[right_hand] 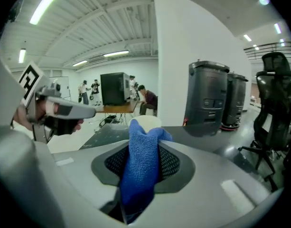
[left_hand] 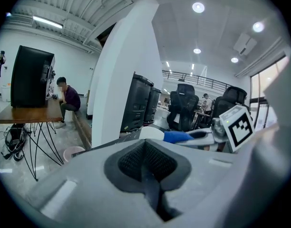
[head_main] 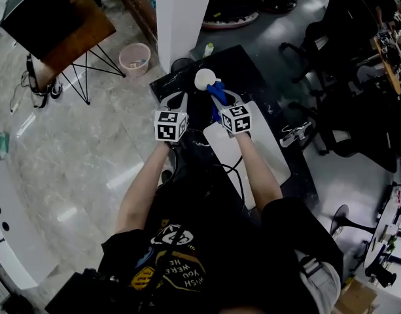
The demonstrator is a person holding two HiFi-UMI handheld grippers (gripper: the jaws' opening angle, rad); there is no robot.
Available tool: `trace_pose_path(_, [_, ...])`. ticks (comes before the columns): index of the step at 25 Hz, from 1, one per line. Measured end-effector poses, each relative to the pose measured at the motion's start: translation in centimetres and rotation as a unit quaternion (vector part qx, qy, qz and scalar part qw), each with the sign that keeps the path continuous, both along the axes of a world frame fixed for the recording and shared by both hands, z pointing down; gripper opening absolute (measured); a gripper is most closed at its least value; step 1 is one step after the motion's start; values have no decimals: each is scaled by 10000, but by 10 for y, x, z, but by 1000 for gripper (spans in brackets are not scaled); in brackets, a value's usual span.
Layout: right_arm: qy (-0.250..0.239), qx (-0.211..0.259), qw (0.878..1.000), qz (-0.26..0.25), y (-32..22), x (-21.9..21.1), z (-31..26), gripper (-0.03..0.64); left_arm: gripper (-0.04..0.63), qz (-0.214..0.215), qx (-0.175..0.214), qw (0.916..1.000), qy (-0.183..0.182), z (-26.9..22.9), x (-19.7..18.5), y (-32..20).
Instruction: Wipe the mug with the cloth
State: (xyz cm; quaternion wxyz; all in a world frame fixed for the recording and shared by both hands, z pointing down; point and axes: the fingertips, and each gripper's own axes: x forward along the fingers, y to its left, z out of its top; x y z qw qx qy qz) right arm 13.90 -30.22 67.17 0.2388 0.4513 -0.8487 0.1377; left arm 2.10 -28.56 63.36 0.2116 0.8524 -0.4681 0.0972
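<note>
A white mug (head_main: 204, 78) stands on the black table (head_main: 252, 77), just ahead of both grippers. My right gripper (head_main: 221, 98) is shut on a blue cloth (head_main: 217, 92), which bunches up between its pads (right_hand: 170, 163) and sticks out above them. The cloth (right_hand: 142, 163) hides most of the mug (right_hand: 146, 122) in the right gripper view and reaches the mug's right side in the head view. To the mug's left my left gripper (head_main: 180, 101) is held with its jaws together and nothing between them. In the left gripper view, the mug (left_hand: 152, 132) and the cloth (left_hand: 178, 137) show just past that gripper (left_hand: 147, 167).
A white mat (head_main: 269, 150) lies on the table under my right arm. A white pillar (head_main: 184, 12) rises behind the table, with a pink bin (head_main: 135, 59) and a wooden desk (head_main: 72, 34) on the floor to its left. Office chairs (head_main: 331, 51) stand to the right.
</note>
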Motion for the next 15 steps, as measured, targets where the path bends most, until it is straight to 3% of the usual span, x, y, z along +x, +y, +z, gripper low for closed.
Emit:
trace_pose_path(4, [116, 144, 9991, 393, -24, 15, -12, 121, 3, -44, 52, 10000, 35, -4, 0, -2])
trace_pose_path(10, [571, -447, 9938, -847, 23, -39, 40, 120, 3, 117, 25, 9999, -32, 3, 11, -2])
trace_pose_path(12, [424, -447, 9958, -670, 31, -34, 41, 120, 3, 128, -26, 9999, -29, 5, 12, 1])
trace_pose_path(15, [20, -53, 9999, 114, 13, -6, 8, 118, 3, 88, -33, 10000, 3, 3, 9, 4])
